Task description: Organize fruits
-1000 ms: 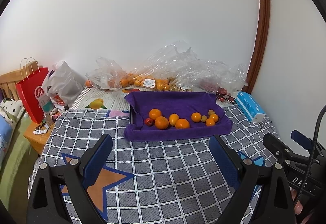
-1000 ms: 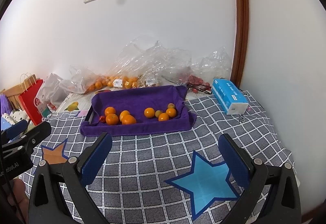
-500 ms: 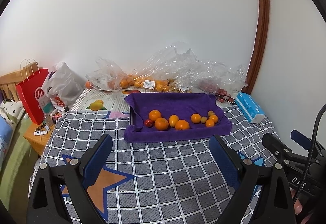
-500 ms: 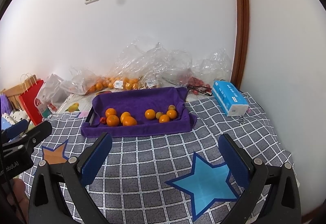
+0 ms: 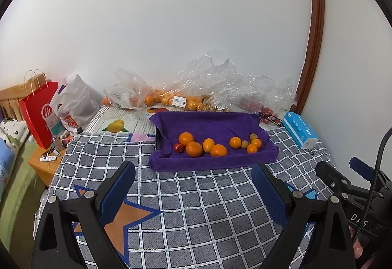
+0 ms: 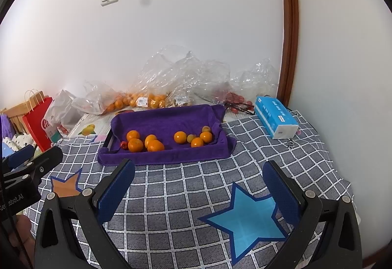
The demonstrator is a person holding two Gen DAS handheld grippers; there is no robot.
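A tray draped in purple cloth [image 5: 208,122] [image 6: 166,117] sits on the checked tablecloth against the far side. Inside lie several oranges [image 5: 194,149] [image 6: 135,145], a small red fruit [image 5: 178,147] [image 6: 124,145] at the left, and small yellow-green fruits [image 5: 244,144] [image 6: 191,138] among the right-hand group. My left gripper [image 5: 193,191] hovers open over the cloth, short of the tray, holding nothing. My right gripper [image 6: 198,189] is likewise open and empty, near the blue star. Each gripper shows at the edge of the other's view.
Clear plastic bags [image 5: 208,87] of oranges and red fruits lie along the wall behind the tray. A blue tissue pack [image 5: 300,130] [image 6: 275,117] rests at the right. A red paper bag [image 5: 40,112] and a grey bag stand left, beside a bed and small wooden stand.
Both grippers have drawn slightly back and up from the tray; it looks a little smaller and farther. The fruits have not moved and both grippers stay open.
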